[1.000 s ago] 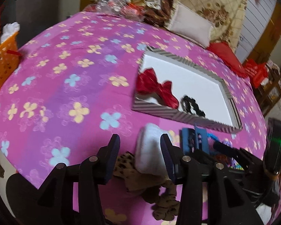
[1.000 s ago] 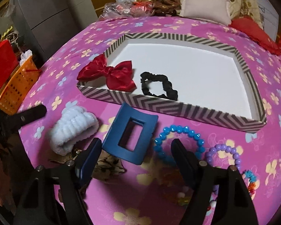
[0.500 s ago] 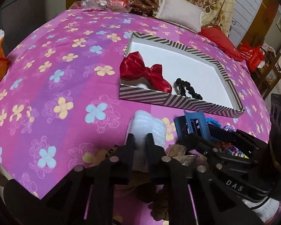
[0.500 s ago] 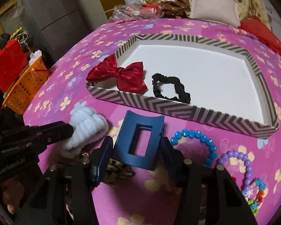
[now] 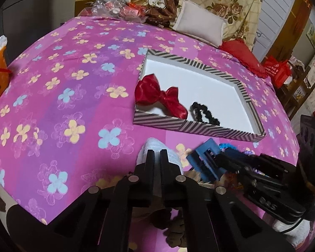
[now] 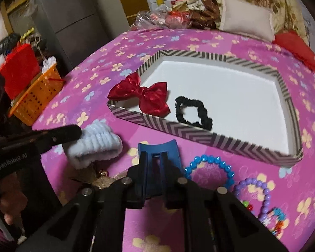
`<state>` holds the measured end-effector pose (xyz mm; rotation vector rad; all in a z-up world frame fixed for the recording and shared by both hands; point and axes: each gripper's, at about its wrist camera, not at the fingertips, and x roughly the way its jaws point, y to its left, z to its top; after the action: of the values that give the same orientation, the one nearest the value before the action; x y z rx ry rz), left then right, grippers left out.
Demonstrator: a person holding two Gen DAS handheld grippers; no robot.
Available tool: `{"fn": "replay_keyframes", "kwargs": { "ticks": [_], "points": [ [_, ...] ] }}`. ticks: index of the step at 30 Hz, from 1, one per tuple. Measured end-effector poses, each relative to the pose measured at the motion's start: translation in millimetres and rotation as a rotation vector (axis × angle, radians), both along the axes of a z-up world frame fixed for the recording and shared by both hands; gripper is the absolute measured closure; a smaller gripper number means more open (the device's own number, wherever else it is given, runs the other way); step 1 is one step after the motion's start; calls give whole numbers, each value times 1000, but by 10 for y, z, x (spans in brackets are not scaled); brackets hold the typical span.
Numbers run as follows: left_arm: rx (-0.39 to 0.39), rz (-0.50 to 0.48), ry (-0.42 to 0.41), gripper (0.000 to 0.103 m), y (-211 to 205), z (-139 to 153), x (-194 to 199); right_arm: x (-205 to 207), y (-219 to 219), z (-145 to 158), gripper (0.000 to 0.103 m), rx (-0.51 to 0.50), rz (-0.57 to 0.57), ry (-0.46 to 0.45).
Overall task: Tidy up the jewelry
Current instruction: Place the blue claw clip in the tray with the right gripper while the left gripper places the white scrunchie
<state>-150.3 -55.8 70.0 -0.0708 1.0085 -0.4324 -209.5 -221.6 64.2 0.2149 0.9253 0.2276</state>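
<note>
My left gripper [image 5: 156, 154] is shut on the white fluffy scrunchie [image 5: 172, 157], which also shows in the right wrist view [image 6: 96, 145], held just above the bed cover. My right gripper [image 6: 154, 157] is shut on the blue hair claw clip [image 6: 157, 147], lifted off the cover; the clip also shows in the left wrist view [image 5: 205, 159]. The striped tray [image 6: 178, 129] holds a red bow [image 6: 145, 94] and a black scrunchie [image 6: 193, 113]. A blue bead bracelet [image 6: 210, 166] and a purple bead bracelet [image 6: 256, 191] lie in front of the tray.
A brown leopard-print scrunchie [image 6: 103, 180] lies below the grippers. A colourful small bracelet [image 6: 277, 218] lies at the right. An orange basket [image 6: 35, 96] stands at the bed's left edge. Pillows [image 6: 245, 21] and bags [image 6: 157, 19] are at the far end.
Both grippers closed: the left on the white scrunchie, the right on the blue claw clip. Both items have risen slightly off the cover and the clip has tilted upright.
</note>
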Motion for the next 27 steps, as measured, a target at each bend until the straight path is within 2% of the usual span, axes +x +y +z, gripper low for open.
{"fn": "replay_keyframes", "kwargs": {
  "ticks": [1,2,3,8,10,12,13,17,18,19,22,27],
  "points": [
    [2,0,5,98,4,-16,-4,-8,-8,-11,47,5,-4,5],
    [7,-2,5,98,0,-27,-10,-11,-6,-21,29,5,-6,8],
    [15,-1,2,98,-6,-33,-15,-13,0,-29,27,4,-4,9],
    [19,24,25,95,3,-99,5,29,115,-120,27,-57,23,36],
    [20,33,46,80,15,-151,21,66,153,-187,28,-74,27,49],
    [19,36,69,71,20,-199,31,88,174,-252,38,-94,30,53],
    [11,37,89,70,23,-235,40,85,177,-254,51,-105,30,48],
    [18,12,97,72,-19,-284,33,63,163,-238,52,-115,44,43],
    [24,-4,81,81,-43,-265,14,48,152,-217,52,-115,44,35],
    [24,-15,71,83,-58,-248,-2,37,142,-201,52,-113,45,31],
    [-14,-42,52,88,-68,-150,-14,18,102,-101,52,-101,44,10],
    [-39,-34,-13,90,-49,110,43,26,35,130,52,-81,39,-38]
  ]
}}
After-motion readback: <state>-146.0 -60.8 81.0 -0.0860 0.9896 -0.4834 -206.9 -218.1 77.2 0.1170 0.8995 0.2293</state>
